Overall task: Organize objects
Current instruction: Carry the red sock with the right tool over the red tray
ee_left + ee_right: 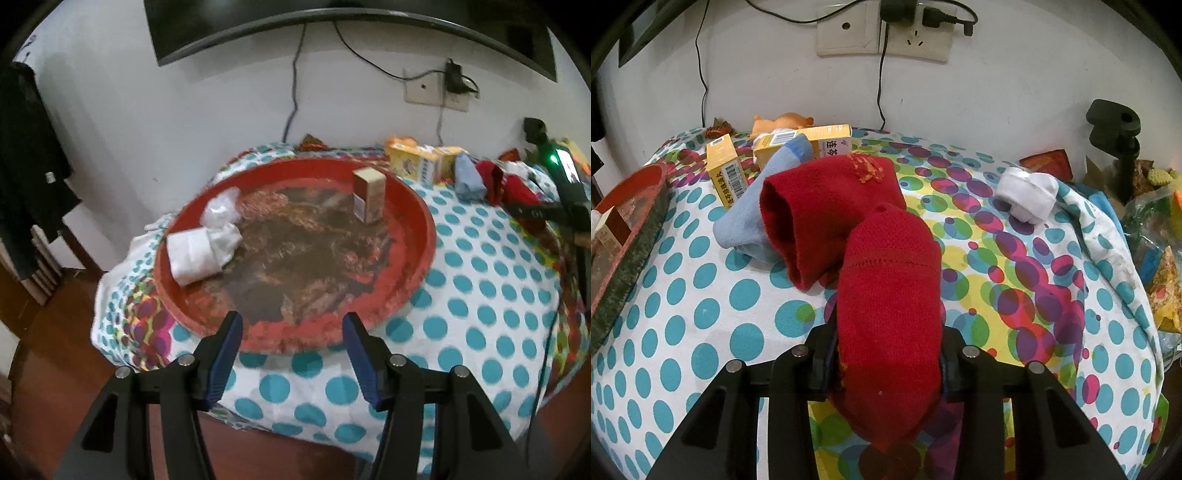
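Note:
My left gripper [291,321] is open and holds nothing, its blue pads over the near rim of a round red tray [417,206]. The tray holds a rolled white sock [195,254], a crumpled clear bag [221,210] and a small upright brown box [369,195]. My right gripper [886,332] is shut on a red sock [890,280], which hides its fingertips. The sock drapes over the dotted cloth. Beyond it lie a second red sock [820,206] and a light blue sock [750,221], touching each other. A rolled white sock [1027,195] lies apart at the right.
Two yellow boxes [726,173] [820,142] and an orange toy [783,122] sit near the wall. Cables hang from a wall socket [882,33]. A black stand [1115,140] and loose bags [1160,236] crowd the right edge. A dark screen [332,22] hangs above.

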Tool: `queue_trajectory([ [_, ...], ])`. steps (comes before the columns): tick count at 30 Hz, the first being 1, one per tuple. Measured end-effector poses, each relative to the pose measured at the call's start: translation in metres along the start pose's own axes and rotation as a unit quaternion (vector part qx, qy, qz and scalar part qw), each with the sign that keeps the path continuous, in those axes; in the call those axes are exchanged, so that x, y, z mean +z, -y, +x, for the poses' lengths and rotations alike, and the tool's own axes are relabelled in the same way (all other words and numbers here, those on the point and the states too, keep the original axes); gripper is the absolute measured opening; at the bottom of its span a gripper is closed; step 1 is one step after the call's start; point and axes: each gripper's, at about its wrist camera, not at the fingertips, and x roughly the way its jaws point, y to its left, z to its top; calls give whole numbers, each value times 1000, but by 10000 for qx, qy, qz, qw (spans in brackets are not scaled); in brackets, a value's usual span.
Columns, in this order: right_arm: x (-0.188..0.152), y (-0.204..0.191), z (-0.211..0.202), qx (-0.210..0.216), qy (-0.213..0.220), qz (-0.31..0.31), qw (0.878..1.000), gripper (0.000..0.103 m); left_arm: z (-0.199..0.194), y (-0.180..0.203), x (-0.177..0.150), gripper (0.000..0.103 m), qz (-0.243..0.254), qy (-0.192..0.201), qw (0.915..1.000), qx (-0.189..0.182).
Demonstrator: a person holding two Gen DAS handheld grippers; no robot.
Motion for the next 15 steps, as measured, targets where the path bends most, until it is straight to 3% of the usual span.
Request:
queue_trajectory([
  [5,-3,0,-4,-61,-73,303,9995,29,5,-15,-4,58,-315,-76,9993,-209],
  [11,-13,-19,-35,5,67,290,9996,28,7,-16,-6,58,-168,-34,9998,54],
  [15,-20,-39,-50,243,85,223,9994,28,6,-22,-5,58,-366,-80,9991,-198],
])
